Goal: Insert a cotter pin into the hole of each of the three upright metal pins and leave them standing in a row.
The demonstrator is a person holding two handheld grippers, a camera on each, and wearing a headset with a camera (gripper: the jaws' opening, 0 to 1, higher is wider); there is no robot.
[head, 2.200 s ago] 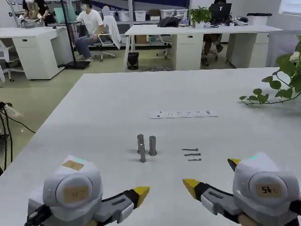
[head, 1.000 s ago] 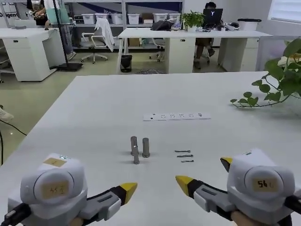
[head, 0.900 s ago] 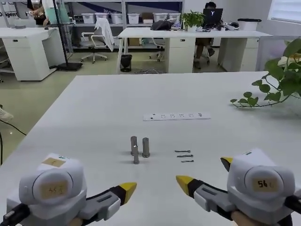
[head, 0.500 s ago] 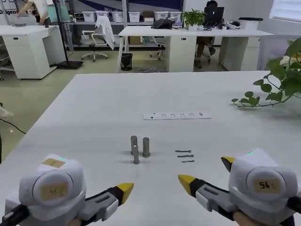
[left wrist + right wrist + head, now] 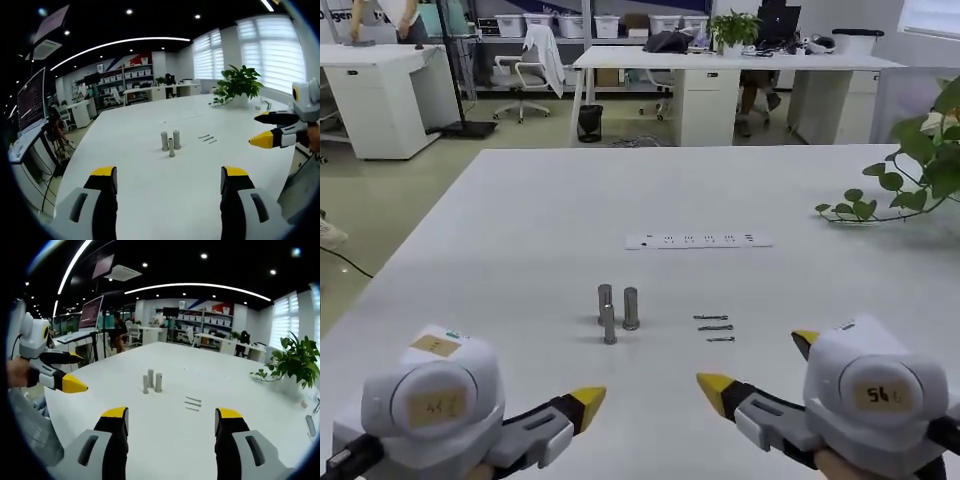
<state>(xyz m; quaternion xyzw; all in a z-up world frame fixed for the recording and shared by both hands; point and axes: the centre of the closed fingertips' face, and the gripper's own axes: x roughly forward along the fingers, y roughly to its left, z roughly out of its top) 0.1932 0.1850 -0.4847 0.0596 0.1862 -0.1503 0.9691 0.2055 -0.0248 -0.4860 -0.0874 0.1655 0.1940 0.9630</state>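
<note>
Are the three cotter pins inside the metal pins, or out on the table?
Out. The cotter pins lie flat on the table, apart from the three upright metal pins, none through a hole.

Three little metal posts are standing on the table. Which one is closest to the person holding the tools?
The front metal pin. It stands alone in front, while the other two pins stand side by side just behind it.

Dull grey metal pins (image 5: 618,311) and thin metal cotter pins (image 5: 715,328) on a matt white table (image 5: 520,260)
</note>
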